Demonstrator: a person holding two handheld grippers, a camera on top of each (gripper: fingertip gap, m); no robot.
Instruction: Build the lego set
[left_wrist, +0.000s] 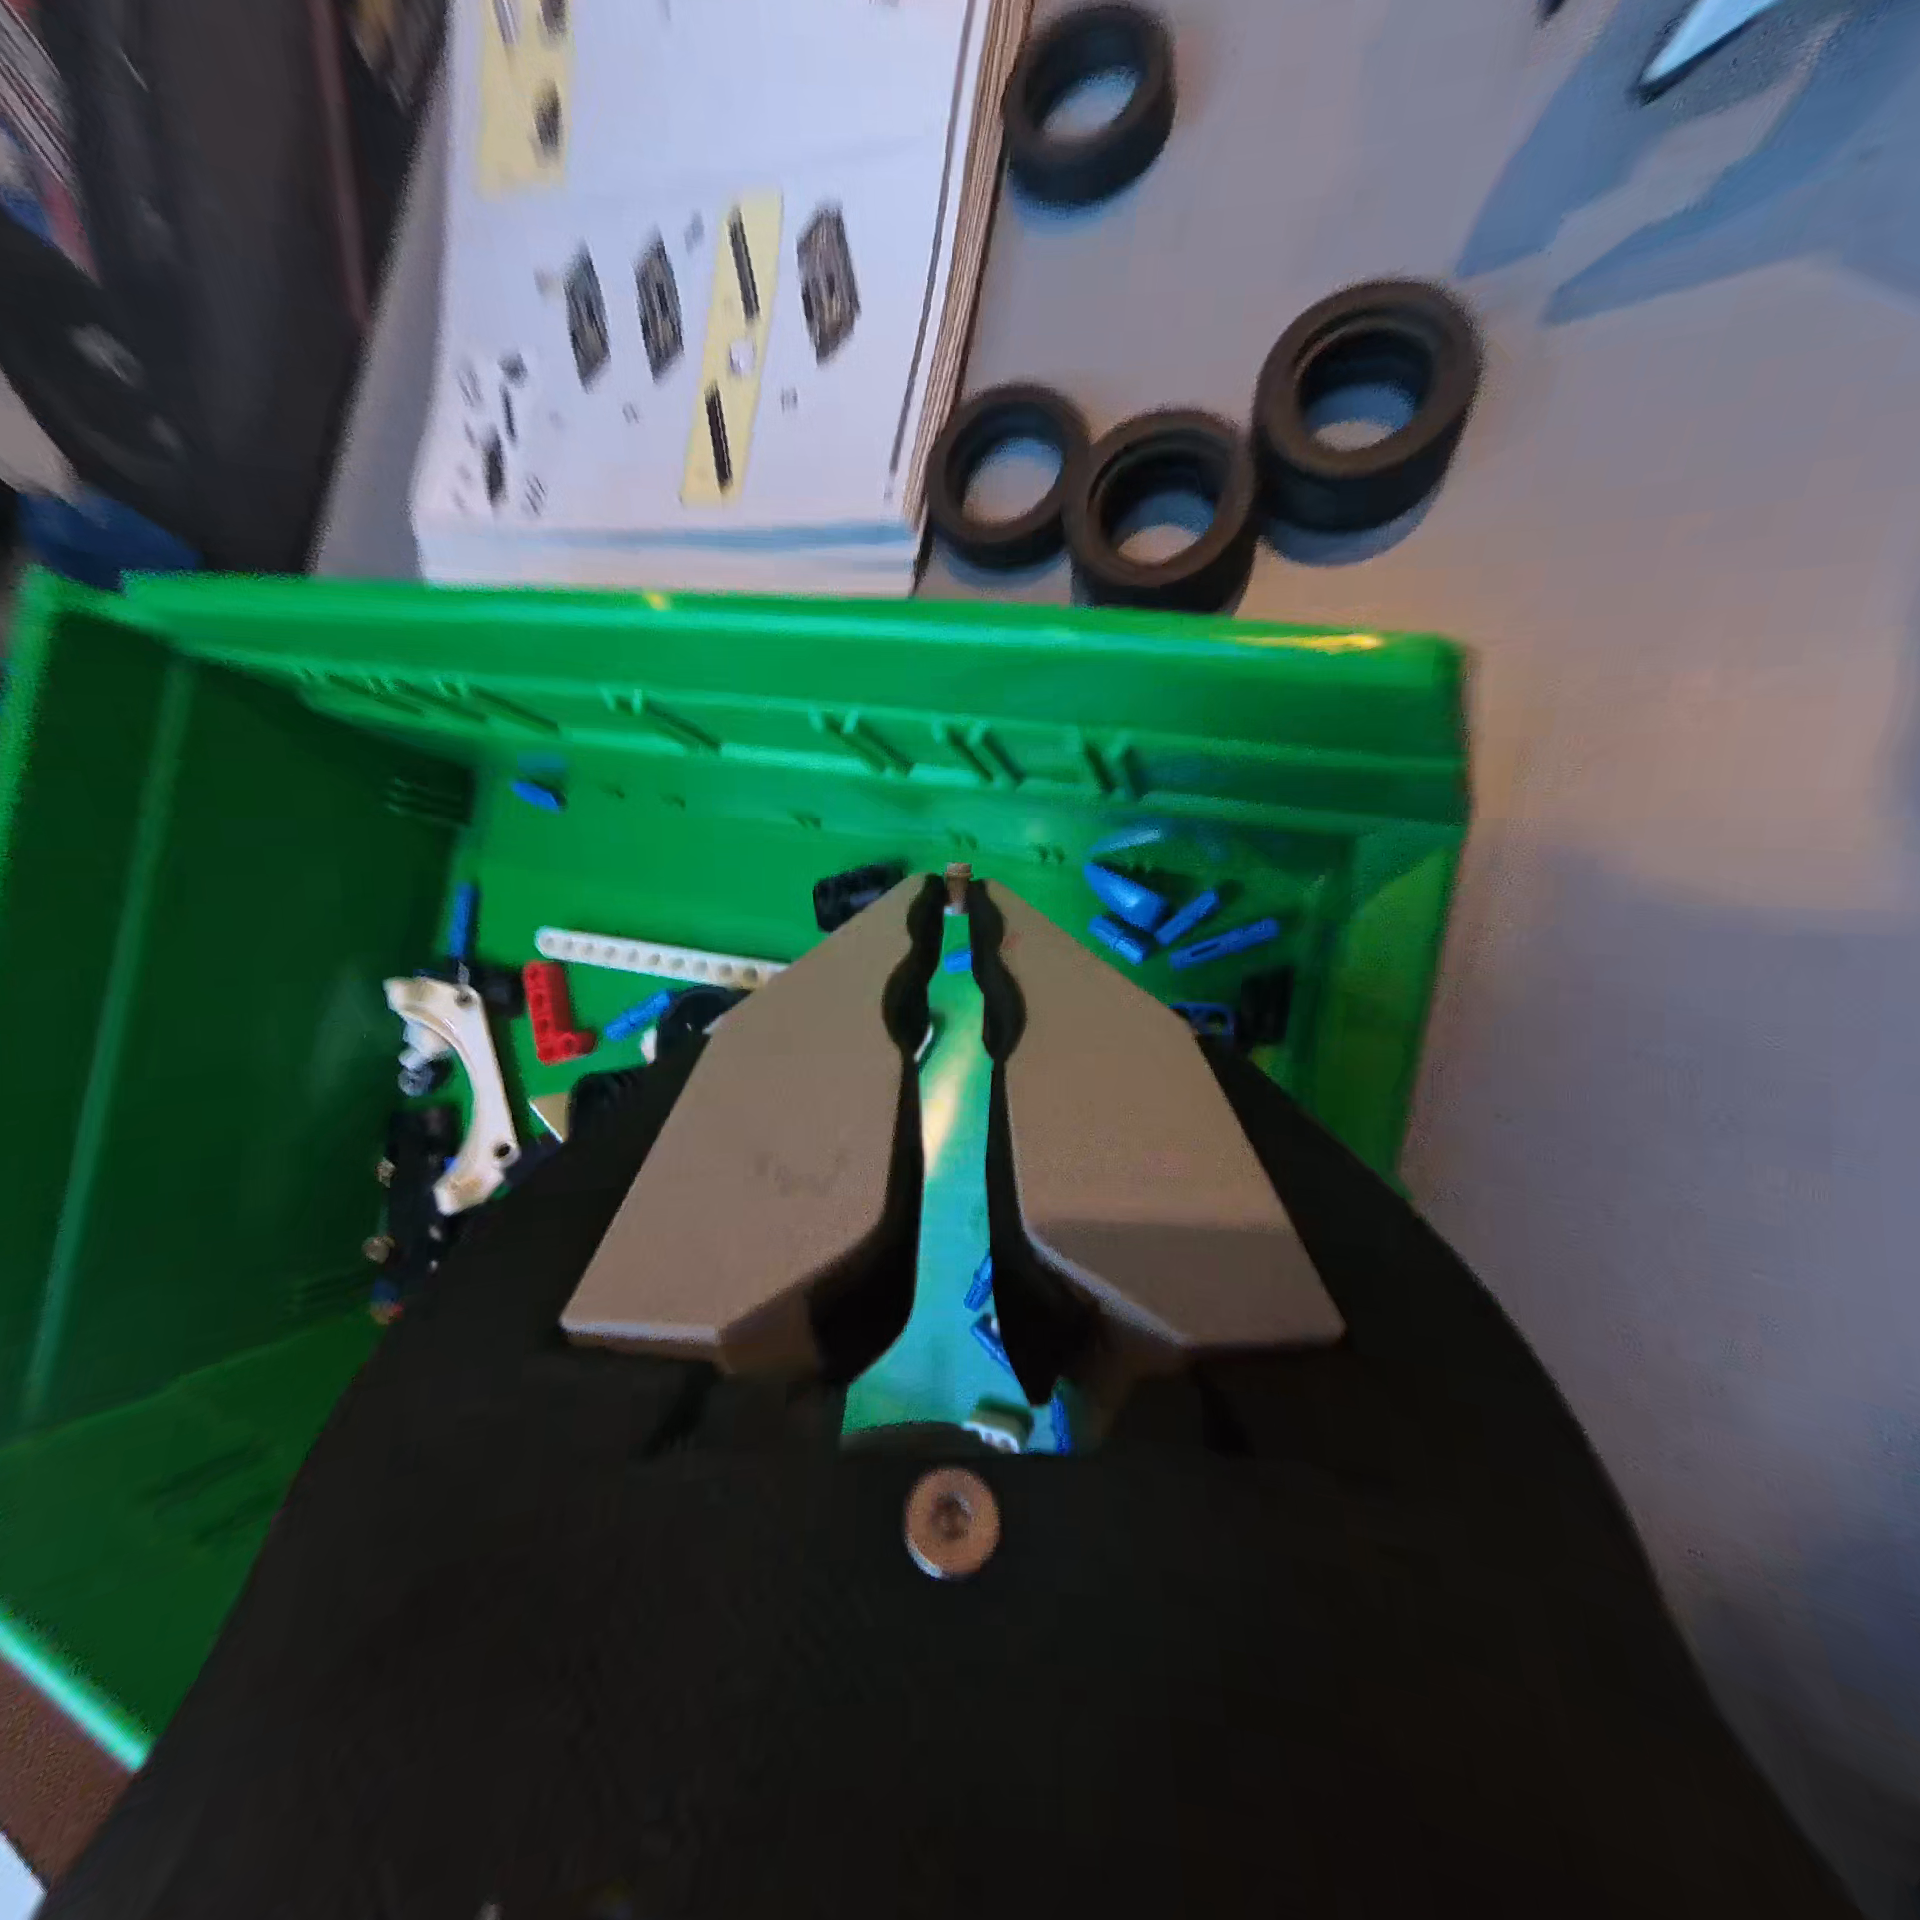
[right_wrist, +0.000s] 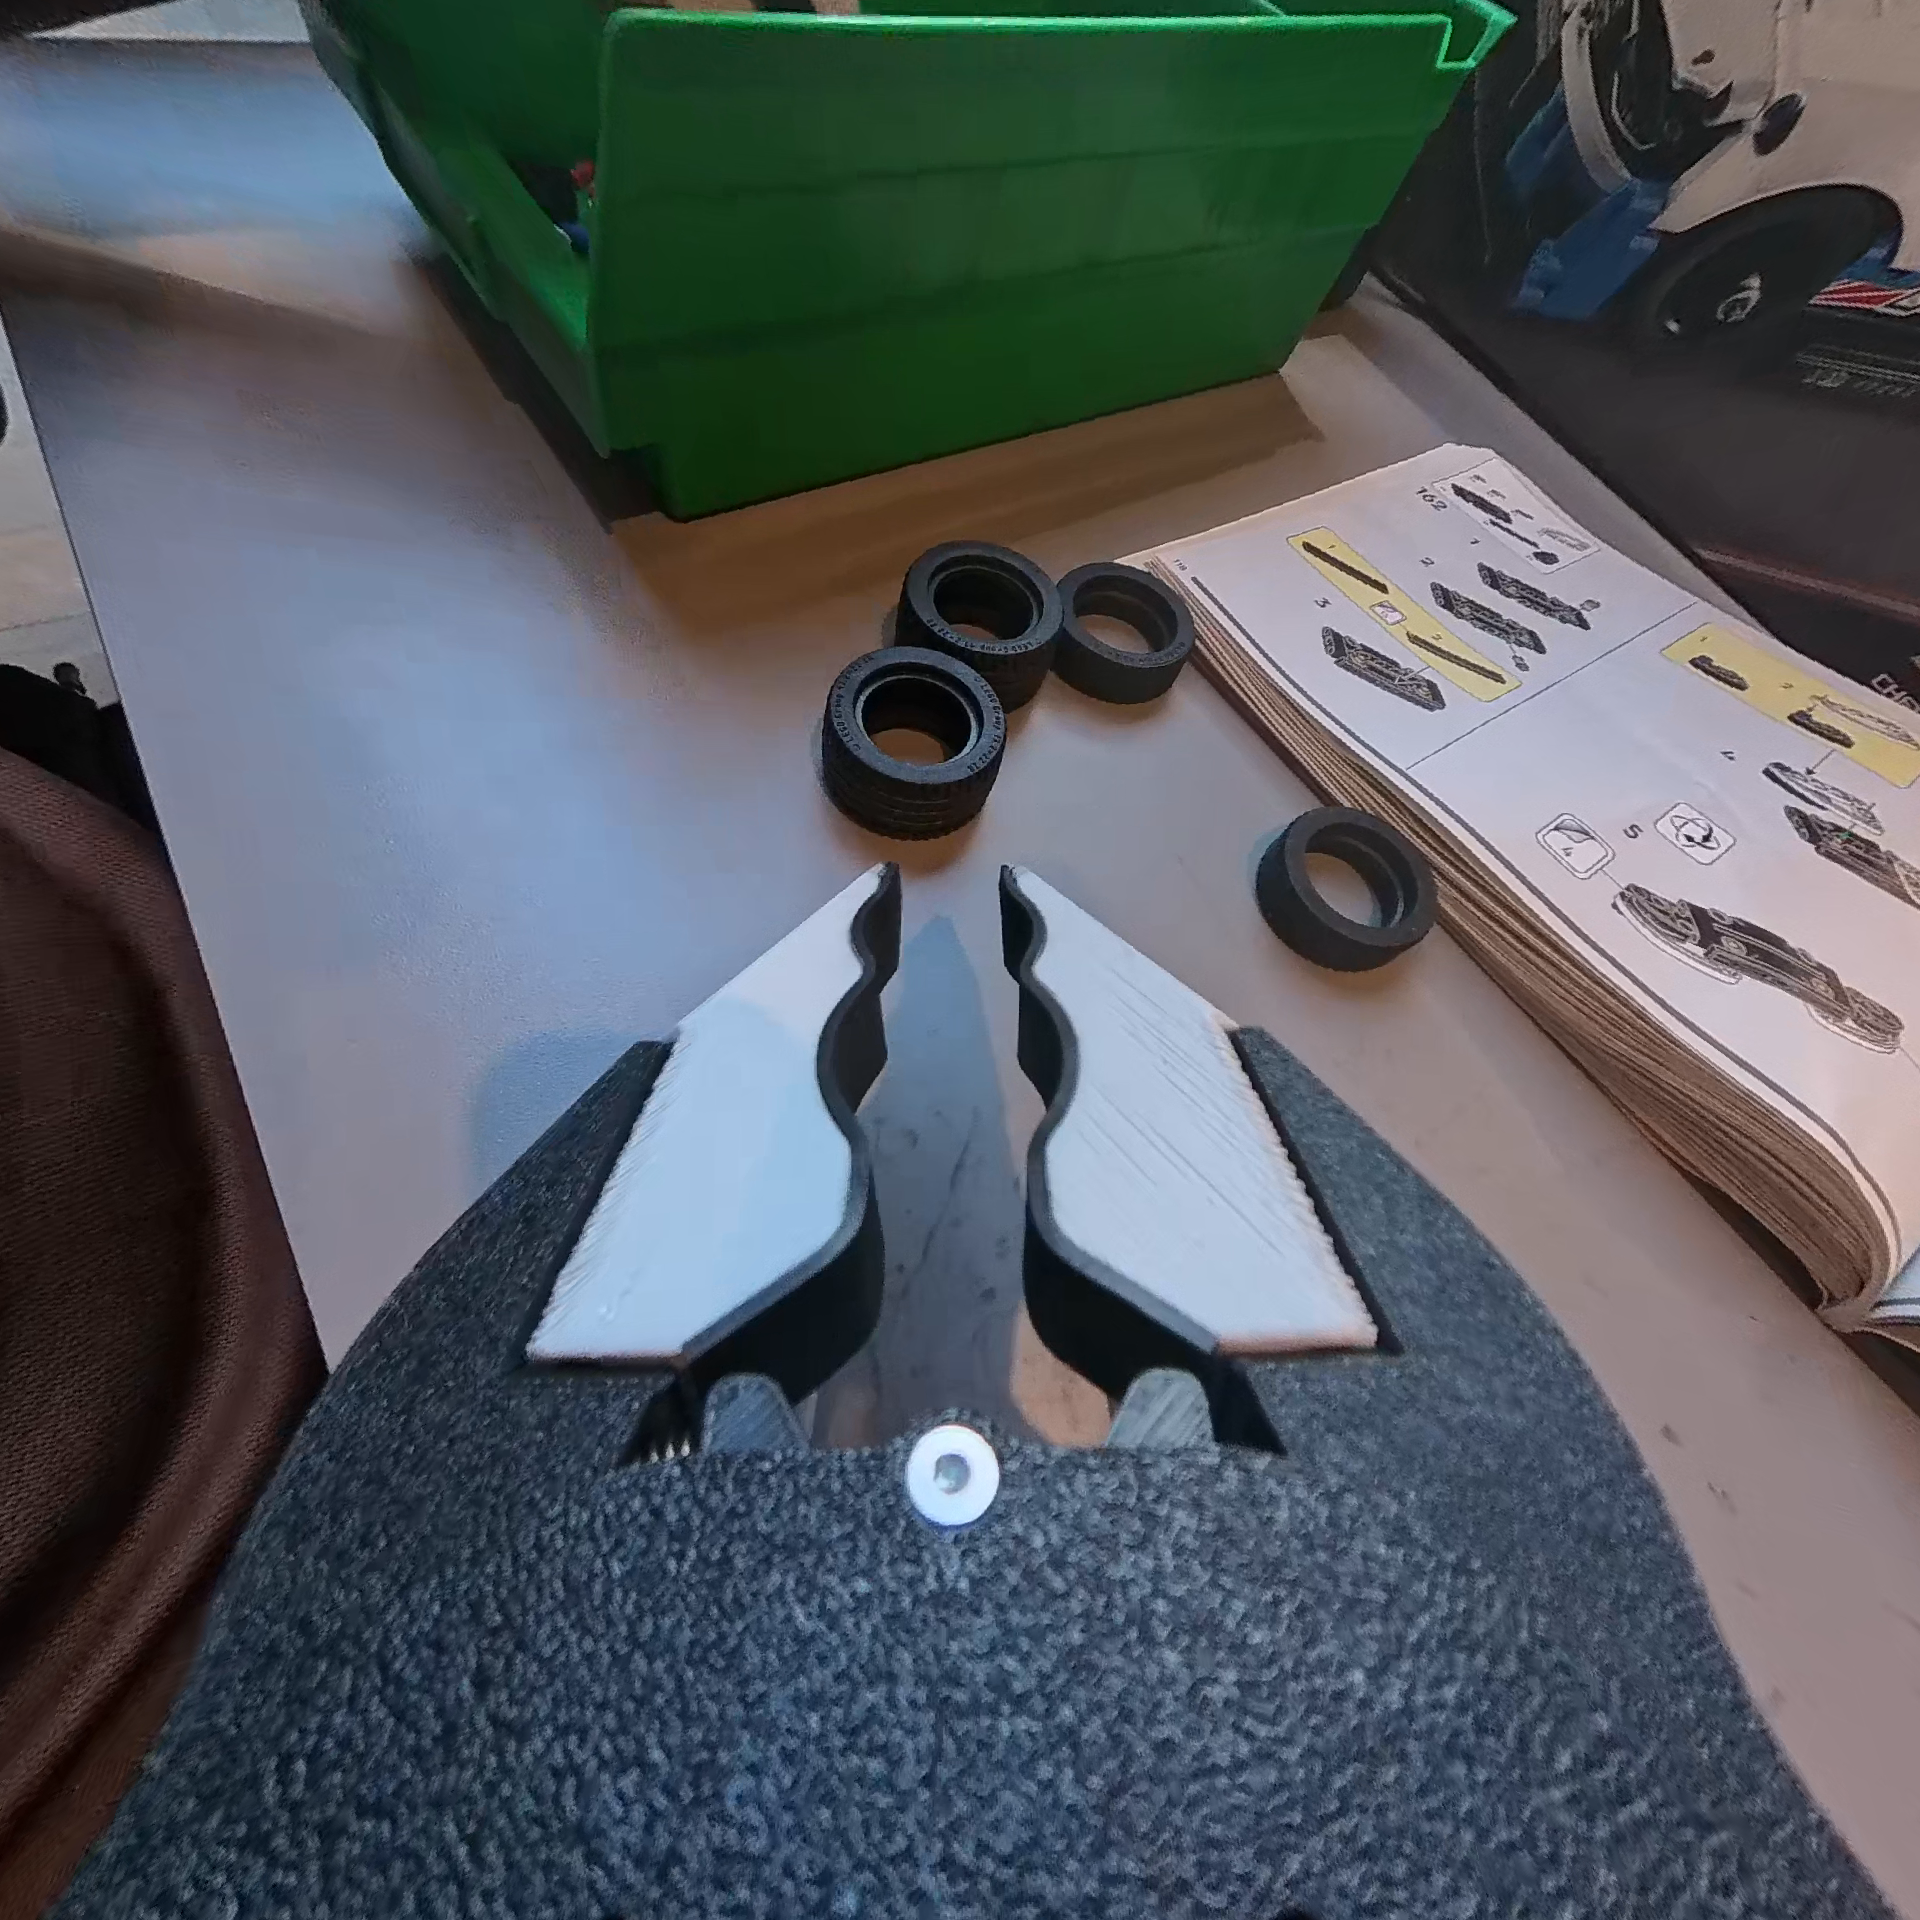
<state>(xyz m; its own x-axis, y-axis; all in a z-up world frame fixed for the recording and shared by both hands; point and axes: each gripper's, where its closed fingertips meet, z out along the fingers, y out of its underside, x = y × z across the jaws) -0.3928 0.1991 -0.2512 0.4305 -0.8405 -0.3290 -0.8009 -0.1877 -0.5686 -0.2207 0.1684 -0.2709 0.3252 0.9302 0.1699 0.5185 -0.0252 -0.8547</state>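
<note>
A: Left gripper (left_wrist: 956, 891), inside the green plastic parts bin (left_wrist: 727, 644); tips pinched on a small tan peg (left_wrist: 957, 878) near the far wall; loose pieces either side.

B: Right gripper (right_wrist: 948, 883), fingers parted, empty; bare grey tabletop (right_wrist: 468, 727) to its left; four black rubber tyres (right_wrist: 914, 748) just ahead; open instruction booklet (right_wrist: 1558, 831) rightward.

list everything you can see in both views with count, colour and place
green plastic parts bin: one, on the table behind the tyres
loose lego pieces: many, mostly blue, black, white and red, on the bin floor
long white holed beam: one, inside the bin
black rubber tyres: four, on the table between the bin and the booklet, one apart nearer the booklet
open instruction booklet: one, white pages with yellow panels, on the table to the right
pale grey table: one, under everything
small tan pin: one, pinched at the left fingertips
left gripper: grey fingers, over the bin
right gripper: white fingers apart, empty, just short of the tyres
</note>
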